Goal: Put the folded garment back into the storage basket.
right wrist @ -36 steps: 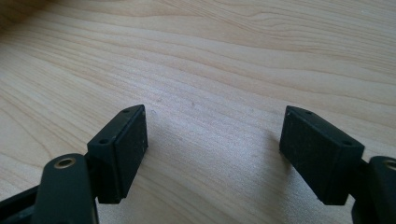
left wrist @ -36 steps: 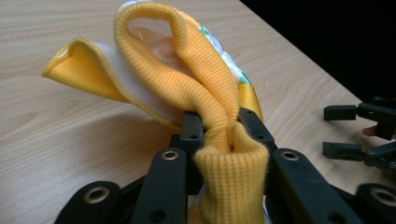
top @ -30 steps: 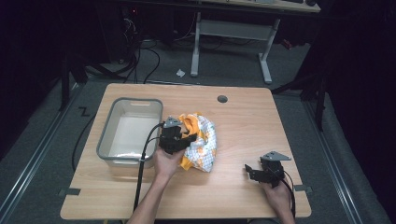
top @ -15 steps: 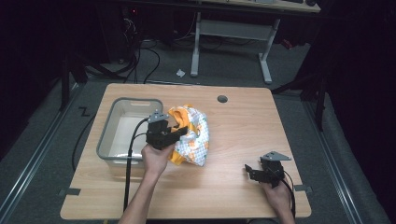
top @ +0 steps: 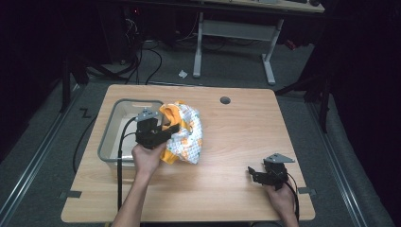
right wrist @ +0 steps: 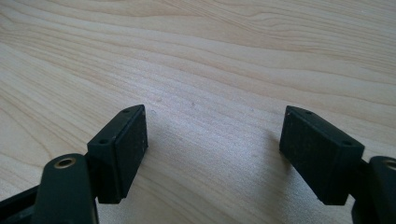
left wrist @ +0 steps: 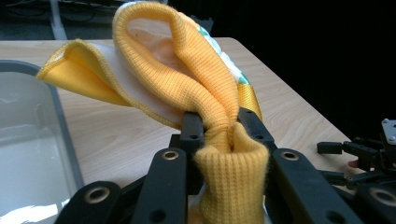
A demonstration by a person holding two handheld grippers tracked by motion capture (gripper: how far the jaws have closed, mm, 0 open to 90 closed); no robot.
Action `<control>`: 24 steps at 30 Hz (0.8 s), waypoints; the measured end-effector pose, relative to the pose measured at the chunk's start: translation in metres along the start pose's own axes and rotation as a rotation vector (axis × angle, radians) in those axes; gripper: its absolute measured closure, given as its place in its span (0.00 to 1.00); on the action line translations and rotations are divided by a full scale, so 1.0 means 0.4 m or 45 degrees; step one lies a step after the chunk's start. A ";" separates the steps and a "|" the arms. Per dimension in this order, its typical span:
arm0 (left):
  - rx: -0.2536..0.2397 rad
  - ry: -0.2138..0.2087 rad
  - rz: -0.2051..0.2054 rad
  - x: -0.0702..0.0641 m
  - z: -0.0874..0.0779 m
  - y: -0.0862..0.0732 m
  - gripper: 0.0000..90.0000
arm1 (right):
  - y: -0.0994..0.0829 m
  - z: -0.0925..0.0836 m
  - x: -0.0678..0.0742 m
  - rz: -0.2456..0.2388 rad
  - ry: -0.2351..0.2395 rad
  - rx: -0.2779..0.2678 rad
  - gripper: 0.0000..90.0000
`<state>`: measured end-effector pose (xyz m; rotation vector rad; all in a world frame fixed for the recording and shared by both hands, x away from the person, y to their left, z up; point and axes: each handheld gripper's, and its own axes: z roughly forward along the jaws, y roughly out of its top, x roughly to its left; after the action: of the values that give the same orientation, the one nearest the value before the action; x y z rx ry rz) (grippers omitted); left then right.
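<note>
The left gripper (top: 166,130) sits at about ten o'clock from the table's centre, carried by a hand (top: 147,158) whose forearm rises from the bottom edge at six o'clock and leans slightly toward one o'clock; the wrist is bent so the gripper's nose points toward three o'clock, across the rim of the grey bin (top: 108,137). Its jaws are pinching a fold of yellow ribbed cuff belonging to the garment (top: 187,135), a small orange-and-white patterned piece of clothing; in the left gripper view the cuff (left wrist: 219,121) is squeezed tight between the two black pads and loops up above them, with a yellow-edged flap spreading toward ten o'clock. The garment hangs bunched just beside the bin's right wall, at about three o'clock from it; whether its lower folds rest on the table (top: 236,142) or hang just clear of it is hard to tell from above. The right gripper (top: 257,176) lies low at about five o'clock on the tabletop, well apart from the garment, held by a hand (top: 283,198) at the near edge with the nose pointing toward nine o'clock. Its jaws stand spread wide over bare wood, with nothing between the pads (right wrist: 123,149).
</note>
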<state>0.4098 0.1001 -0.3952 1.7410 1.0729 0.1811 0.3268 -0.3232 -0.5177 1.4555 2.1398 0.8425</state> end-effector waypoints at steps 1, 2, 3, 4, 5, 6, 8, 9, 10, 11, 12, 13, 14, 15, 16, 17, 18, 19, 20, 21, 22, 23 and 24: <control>-0.001 0.005 0.002 0.002 -0.004 0.001 0.83 | 0.000 0.000 0.000 0.000 0.000 0.000 0.26; -0.002 0.009 0.002 0.004 -0.007 0.002 0.83 | 0.000 0.000 0.000 0.000 0.000 0.000 0.26; -0.004 0.010 0.004 0.006 -0.009 0.003 0.83 | 0.000 0.000 0.000 0.000 0.000 0.000 0.26; -0.006 0.014 0.004 0.007 -0.012 0.005 0.83 | 0.000 0.000 0.000 0.000 0.000 0.000 0.26; -0.008 0.020 0.008 0.008 -0.016 0.006 0.83 | 0.000 0.000 0.000 0.000 0.000 0.000 0.26; -0.008 0.026 0.014 0.007 -0.019 0.007 0.83 | 0.000 0.000 0.000 0.000 0.000 0.000 0.26; -0.003 0.051 0.040 0.005 -0.024 0.010 0.83 | 0.000 0.000 0.000 0.000 0.000 0.000 0.26; -0.003 0.056 0.049 0.004 -0.026 0.011 0.83 | 0.000 0.000 0.000 0.000 0.000 0.000 0.26; -0.001 0.057 0.053 0.005 -0.028 0.012 0.83 | 0.000 0.000 0.000 0.000 0.000 0.000 0.26; -0.002 0.058 0.052 0.006 -0.030 0.013 0.83 | 0.000 0.000 0.000 0.000 0.000 0.000 0.26; -0.004 0.057 0.051 0.009 -0.032 0.014 0.83 | 0.000 0.000 0.000 0.000 0.000 0.000 0.26; -0.004 0.058 0.051 0.011 -0.034 0.014 0.83 | 0.000 0.000 0.000 0.000 0.000 0.000 0.26; -0.005 0.059 0.051 0.013 -0.037 0.015 0.83 | 0.000 0.000 0.000 0.000 0.000 0.000 0.26; -0.006 0.060 0.049 0.015 -0.039 0.015 0.83 | 0.000 0.000 0.000 0.000 0.000 0.000 0.26; -0.006 0.060 0.045 0.018 -0.042 0.014 0.83 | 0.000 0.000 0.000 0.000 0.000 0.000 0.26; -0.009 0.058 0.038 0.021 -0.045 0.014 0.83 | 0.000 0.000 0.000 0.000 0.000 0.000 0.26; -0.010 0.057 0.034 0.024 -0.048 0.014 0.83 | 0.000 0.000 0.000 0.000 0.000 0.000 0.26; -0.013 0.059 0.031 0.027 -0.051 0.015 0.83 | 0.000 0.000 0.000 0.000 0.000 0.000 0.26; -0.017 0.062 0.028 0.029 -0.054 0.015 0.83 | 0.000 0.000 0.000 0.000 0.000 0.000 0.26; -0.018 0.064 0.027 0.032 -0.057 0.016 0.83 | 0.000 0.000 0.000 0.000 0.000 0.000 0.26; -0.019 0.068 0.025 0.034 -0.060 0.018 0.83 | 0.000 0.000 0.000 0.000 0.000 0.000 0.26; -0.019 0.070 0.026 0.036 -0.062 0.019 0.83 | 0.000 0.000 0.000 0.000 0.000 0.000 0.26; -0.020 0.072 0.024 0.039 -0.065 0.020 0.83 | 0.000 0.000 0.000 0.000 0.000 0.000 0.26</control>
<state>0.4088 0.1287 -0.3823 1.7416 1.0929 0.2513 0.3268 -0.3232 -0.5177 1.4555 2.1396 0.8422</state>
